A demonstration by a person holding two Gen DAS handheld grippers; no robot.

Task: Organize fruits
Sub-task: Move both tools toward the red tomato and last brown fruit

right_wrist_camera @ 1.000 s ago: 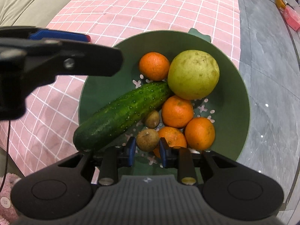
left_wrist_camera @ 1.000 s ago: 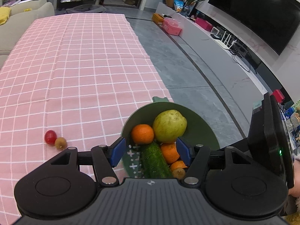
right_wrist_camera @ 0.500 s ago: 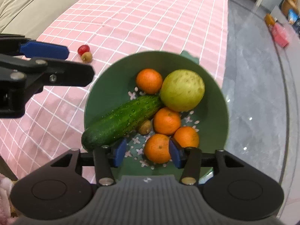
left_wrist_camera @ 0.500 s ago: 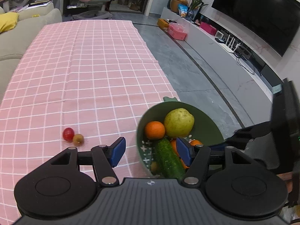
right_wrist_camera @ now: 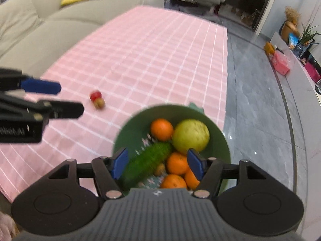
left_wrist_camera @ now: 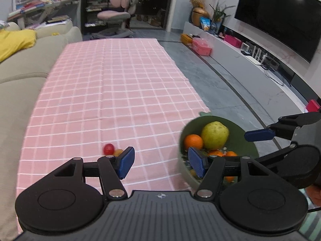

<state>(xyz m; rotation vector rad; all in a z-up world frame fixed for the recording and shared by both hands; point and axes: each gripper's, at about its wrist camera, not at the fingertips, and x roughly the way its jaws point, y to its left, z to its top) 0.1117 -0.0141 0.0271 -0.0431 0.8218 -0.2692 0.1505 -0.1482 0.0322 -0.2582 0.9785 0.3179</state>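
Note:
A green bowl (right_wrist_camera: 222, 140) sits at the right edge of the pink checked tablecloth (right_wrist_camera: 160, 60). It holds a yellow-green pear (right_wrist_camera: 190, 136), a cucumber (right_wrist_camera: 148, 162), several oranges (right_wrist_camera: 161, 129) and a small brown longan (right_wrist_camera: 160, 168). The bowl also shows in the left wrist view (left_wrist_camera: 240, 128). A red cherry tomato (left_wrist_camera: 108, 148) and a brown longan (left_wrist_camera: 118, 151) lie together on the cloth left of the bowl. My right gripper (right_wrist_camera: 158, 162) is open and empty above the bowl's near side. My left gripper (left_wrist_camera: 160, 161) is open and empty above the cloth, between the loose fruits and the bowl.
A beige sofa (left_wrist_camera: 24, 64) with a yellow cushion (left_wrist_camera: 14, 42) runs along the table's left side. Grey floor (left_wrist_camera: 230, 92) lies right of the table, with a TV unit (left_wrist_camera: 260, 60) and a pink box (left_wrist_camera: 201, 47) beyond.
My right gripper opened, let the longan drop into the bowl, and pulled up and back. My left gripper drew back and to the left, away from the bowl.

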